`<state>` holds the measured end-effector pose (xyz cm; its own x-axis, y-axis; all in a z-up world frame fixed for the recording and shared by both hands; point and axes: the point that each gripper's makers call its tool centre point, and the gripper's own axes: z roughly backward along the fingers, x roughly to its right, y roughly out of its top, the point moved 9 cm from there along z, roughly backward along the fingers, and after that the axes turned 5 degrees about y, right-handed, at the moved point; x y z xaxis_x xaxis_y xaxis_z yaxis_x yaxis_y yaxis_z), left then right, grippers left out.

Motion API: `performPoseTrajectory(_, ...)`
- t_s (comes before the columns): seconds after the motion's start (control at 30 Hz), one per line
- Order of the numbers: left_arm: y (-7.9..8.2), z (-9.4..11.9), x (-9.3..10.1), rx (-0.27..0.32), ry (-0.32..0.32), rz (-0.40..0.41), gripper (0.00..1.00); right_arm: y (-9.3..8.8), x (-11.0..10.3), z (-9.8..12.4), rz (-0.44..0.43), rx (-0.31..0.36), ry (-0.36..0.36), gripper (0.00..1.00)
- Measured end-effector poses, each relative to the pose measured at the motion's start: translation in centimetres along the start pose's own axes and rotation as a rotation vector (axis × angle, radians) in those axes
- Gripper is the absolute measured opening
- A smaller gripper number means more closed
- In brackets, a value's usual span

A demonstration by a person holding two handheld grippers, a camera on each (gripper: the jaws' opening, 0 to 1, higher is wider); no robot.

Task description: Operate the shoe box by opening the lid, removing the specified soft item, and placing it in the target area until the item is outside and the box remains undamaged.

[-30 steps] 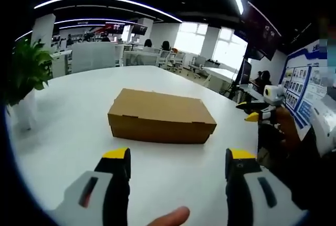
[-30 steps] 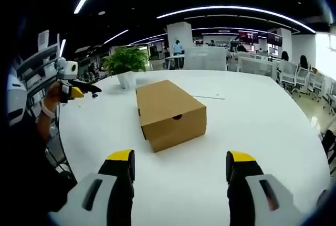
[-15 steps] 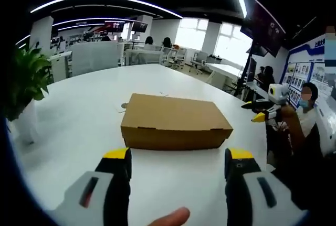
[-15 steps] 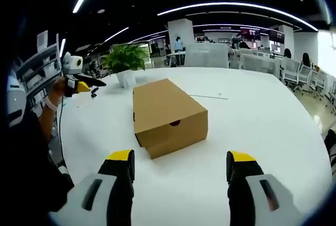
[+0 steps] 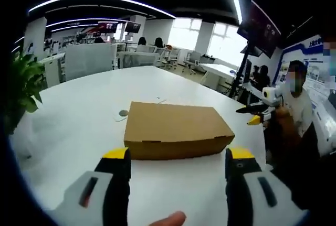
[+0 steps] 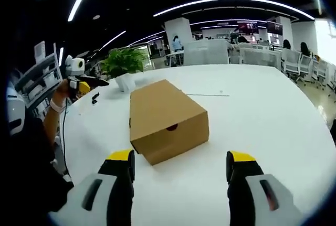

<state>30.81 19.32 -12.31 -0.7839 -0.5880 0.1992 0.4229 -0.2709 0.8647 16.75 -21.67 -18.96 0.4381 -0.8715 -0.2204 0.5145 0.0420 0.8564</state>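
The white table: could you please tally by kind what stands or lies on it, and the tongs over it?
Cardboard shoe box, lid shut: 1
Potted plant: 1
Tongs, left and right, both open: 2
Total: 4

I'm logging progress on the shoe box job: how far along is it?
Nothing looks done: the shoe box sits closed on the white table, lid down. Both tools, left tool and right tool, are open and empty near it. Left: opening the lid, taking the soft item out, placing it.
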Motion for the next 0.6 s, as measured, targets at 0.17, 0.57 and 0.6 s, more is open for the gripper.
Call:
performPoseTrajectory(0.17,0.6,-1.1,-0.3,0.008,-0.047,0.025,0.79,0.0,0.2,-0.6,-0.022,0.006,0.021,0.73)
performPoseTrajectory(0.57,1.6,-2.7,-2.7,-0.075,-0.037,0.029,0.79,-0.2,0.5,-1.1,-0.069,0.029,0.05,0.73)
performPoseTrajectory(0.6,2.0,-3.2,-2.9,-0.081,-0.052,0.046,0.79,-0.3,0.5,-1.2,-0.081,0.032,0.057,0.73)
